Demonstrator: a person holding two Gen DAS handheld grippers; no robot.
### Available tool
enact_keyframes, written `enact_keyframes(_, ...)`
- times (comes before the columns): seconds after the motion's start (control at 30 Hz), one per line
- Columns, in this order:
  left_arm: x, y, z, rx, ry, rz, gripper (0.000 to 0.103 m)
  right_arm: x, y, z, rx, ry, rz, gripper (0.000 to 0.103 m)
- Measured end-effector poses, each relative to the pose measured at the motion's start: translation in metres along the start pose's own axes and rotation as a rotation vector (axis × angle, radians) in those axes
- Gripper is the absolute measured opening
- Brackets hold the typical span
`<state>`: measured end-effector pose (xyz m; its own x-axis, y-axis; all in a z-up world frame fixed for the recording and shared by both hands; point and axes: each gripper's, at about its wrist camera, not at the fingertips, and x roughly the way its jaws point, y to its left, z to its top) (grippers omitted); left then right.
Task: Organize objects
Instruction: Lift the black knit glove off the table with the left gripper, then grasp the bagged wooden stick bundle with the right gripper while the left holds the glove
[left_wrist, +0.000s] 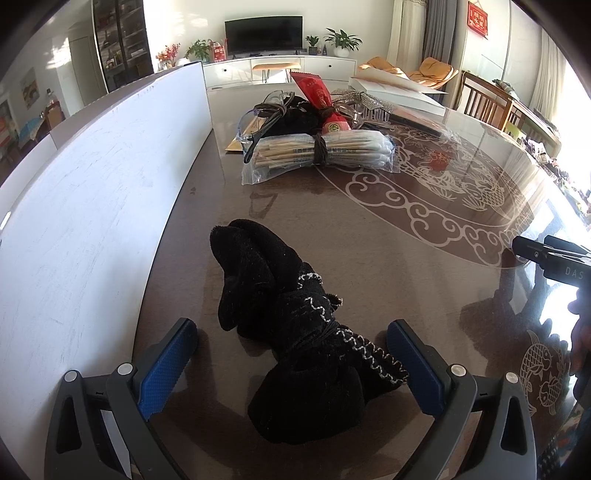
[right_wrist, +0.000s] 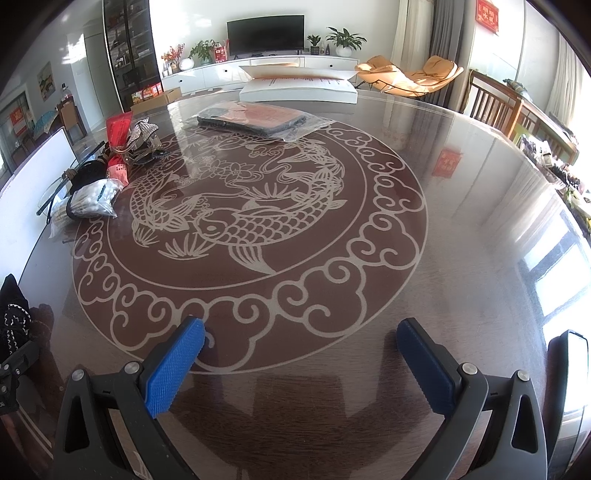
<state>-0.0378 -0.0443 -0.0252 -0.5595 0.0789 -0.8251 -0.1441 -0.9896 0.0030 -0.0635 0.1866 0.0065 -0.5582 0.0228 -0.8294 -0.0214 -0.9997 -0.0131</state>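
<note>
Both blue-padded fingers (left_wrist: 166, 365) of the left gripper (left_wrist: 291, 363) stand wide apart, one on each side of a single black cloth bundle (left_wrist: 295, 343) tied with white-flecked cord; neither pad touches it. It lies on the round table (right_wrist: 461, 229) just beside the white board (left_wrist: 92, 206) that stands along the table's left edge.

Farther along that board sits one pile: one clear bag of cotton swabs (left_wrist: 317, 153) bound with dark cord, one red packet (left_wrist: 317, 94), one pair of clear glasses (left_wrist: 266, 114), another black cloth and a silvery piece, all touching.

Over bare glass near the fish pattern, well away from the board, the right gripper (right_wrist: 301, 363) holds its two fingers (right_wrist: 175, 365) spread with nothing between them. Beyond the pattern lie one flat plastic-wrapped package (right_wrist: 255, 118) and one white box (right_wrist: 299, 90).
</note>
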Motion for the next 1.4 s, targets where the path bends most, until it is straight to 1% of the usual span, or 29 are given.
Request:
enact_keyframes(0.03, -0.001, 0.001, 0.0, -0.003, -0.003, -0.007, 0.103, -0.004, 0.008, 0.005, -0.033, -0.024, 0.018, 0.103)
enact_keyframes(0.13, -0.001, 0.002, 0.0, -0.009, -0.011, -0.022, 0.103, -0.023, 0.049, 0.035, -0.167, -0.155, 0.116, 0.103)
enact_keyframes(0.2, -0.001, 0.002, 0.0, -0.01, -0.011, -0.022, 0.103, -0.025, 0.088, 0.064, -0.285, -0.18, 0.201, 0.103)
enact_keyframes(0.27, -0.001, 0.002, 0.0, -0.009, -0.011, -0.022, 0.103, -0.014, 0.138, 0.088, -0.448, -0.145, 0.242, 0.103)
enact_keyframes(0.37, -0.001, 0.002, 0.0, -0.012, -0.015, -0.028, 0.103, 0.014, 0.207, 0.101, -0.681, -0.072, 0.236, 0.102)
enact_keyframes(0.43, -0.001, 0.001, 0.001, -0.013, -0.016, -0.029, 0.103, 0.032, 0.238, 0.099, -0.776, -0.02, 0.218, 0.102)
enact_keyframes(0.5, -0.001, 0.001, 0.001, -0.013, -0.016, -0.029, 0.103, 0.05, 0.256, 0.094, -0.816, 0.038, 0.202, 0.1)
enact_keyframes(0.57, -0.001, 0.001, 0.001, -0.013, -0.016, -0.031, 0.103, 0.051, 0.255, 0.098, -0.753, 0.044, 0.258, 0.091)
enact_keyframes(0.6, -0.001, 0.001, 0.001, -0.014, -0.017, -0.032, 0.103, 0.051, 0.252, 0.1, -0.714, 0.056, 0.273, 0.076)
enact_keyframes(0.63, -0.001, 0.001, 0.002, -0.015, -0.018, -0.034, 0.103, 0.05, 0.247, 0.1, -0.678, 0.069, 0.287, 0.053)
enact_keyframes(0.67, 0.0, 0.001, 0.002, -0.015, -0.019, -0.036, 0.103, 0.049, 0.241, 0.099, -0.649, 0.084, 0.309, 0.041)
enact_keyframes(0.7, 0.0, 0.001, 0.003, -0.016, -0.019, -0.037, 0.103, 0.047, 0.235, 0.096, -0.626, 0.088, 0.322, 0.035)
enact_keyframes(0.77, 0.0, 0.001, 0.004, -0.017, -0.02, -0.038, 0.103, 0.041, 0.22, 0.083, -0.599, 0.082, 0.306, 0.035)
enact_keyframes(0.83, 0.0, 0.0, 0.004, -0.018, -0.02, -0.04, 0.103, 0.03, 0.198, 0.068, -0.549, 0.092, 0.33, 0.035)
enact_keyframes(0.9, 0.001, 0.0, 0.005, -0.018, -0.019, -0.043, 0.103, 0.018, 0.166, 0.05, -0.462, 0.115, 0.37, 0.035)
enact_keyframes(0.97, 0.0, -0.001, 0.005, -0.017, -0.019, -0.047, 0.103, 0.007, 0.128, 0.032, -0.349, 0.153, 0.44, 0.035)
enact_keyframes(1.03, 0.0, -0.001, 0.007, -0.018, -0.019, -0.054, 0.103, -0.002, 0.101, 0.014, -0.277, 0.183, 0.484, 0.035)
enact_keyframes(1.1, -0.001, 0.0, 0.005, -0.019, -0.02, -0.067, 0.103, -0.01, 0.084, 0.005, -0.253, 0.198, 0.498, 0.035)
enact_keyframes(1.17, -0.003, -0.001, -0.001, -0.019, -0.023, -0.087, 0.103, -0.016, 0.076, 0.004, -0.256, 0.203, 0.5, 0.037)
enact_keyframes(1.2, -0.004, -0.001, -0.002, -0.02, -0.022, -0.095, 0.103, -0.017, 0.077, 0.004, -0.274, 0.207, 0.487, 0.051)
enact_keyframes(1.23, -0.004, -0.002, -0.001, -0.021, -0.016, -0.096, 0.103, -0.018, 0.08, 0.005, -0.304, 0.202, 0.46, 0.07)
enact_keyframes(1.27, -0.003, -0.003, 0.0, -0.026, -0.008, -0.097, 0.103, -0.027, 0.088, 0.004, -0.338, 0.191, 0.432, 0.075)
enact_keyframes(1.33, -0.005, -0.002, 0.004, -0.043, -0.007, -0.1, 0.103, -0.025, 0.1, 0.004, -0.387, 0.21, 0.415, 0.076)
enact_keyframes(1.4, -0.007, 0.0, 0.008, -0.063, -0.013, -0.097, 0.103, -0.025, 0.106, -0.005, -0.407, 0.24, 0.398, 0.076)
